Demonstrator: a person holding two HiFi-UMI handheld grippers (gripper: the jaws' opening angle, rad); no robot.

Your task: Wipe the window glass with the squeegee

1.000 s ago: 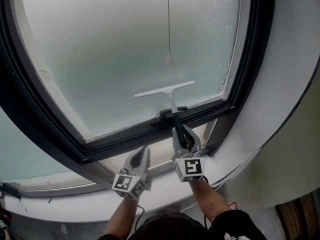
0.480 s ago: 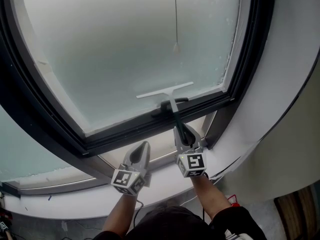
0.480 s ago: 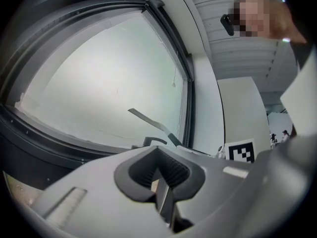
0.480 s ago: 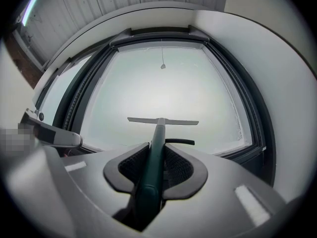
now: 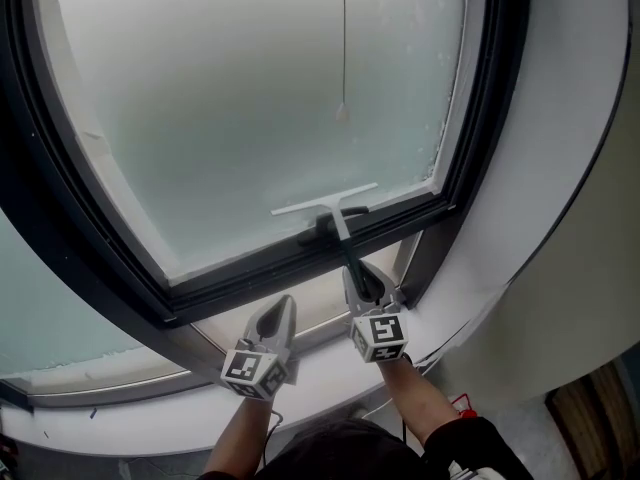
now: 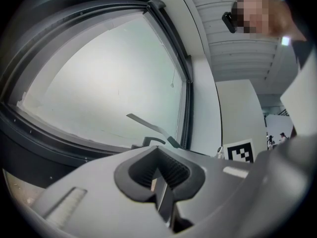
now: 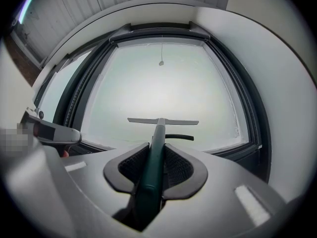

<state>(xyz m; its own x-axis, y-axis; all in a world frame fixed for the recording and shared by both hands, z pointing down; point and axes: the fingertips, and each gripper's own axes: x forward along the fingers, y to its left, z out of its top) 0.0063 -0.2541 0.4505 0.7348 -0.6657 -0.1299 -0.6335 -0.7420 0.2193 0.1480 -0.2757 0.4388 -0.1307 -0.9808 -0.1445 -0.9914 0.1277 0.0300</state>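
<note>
The squeegee [image 5: 326,207] has a white blade and a dark green handle [image 7: 152,163]. Its blade lies flat against the frosted window glass [image 5: 250,98] close to the lower edge of the pane, just above the black window latch [image 5: 322,230]. My right gripper [image 5: 362,278] is shut on the handle, seen gripped between its pads in the right gripper view. My left gripper [image 5: 277,320] hangs below the frame, left of the right one, its jaws shut with nothing between them. The blade [image 6: 147,125] also shows in the left gripper view.
A black window frame [image 5: 290,258] runs under the pane, with a white sill [image 5: 330,368] below it. A thin cord with a small pull [image 5: 342,111] hangs in front of the glass. A white wall [image 5: 560,168] rises at the right.
The squeegee blade has slid down the glass toward the lower frame, and my right gripper has drawn back with it. The left gripper has stayed near the sill.
</note>
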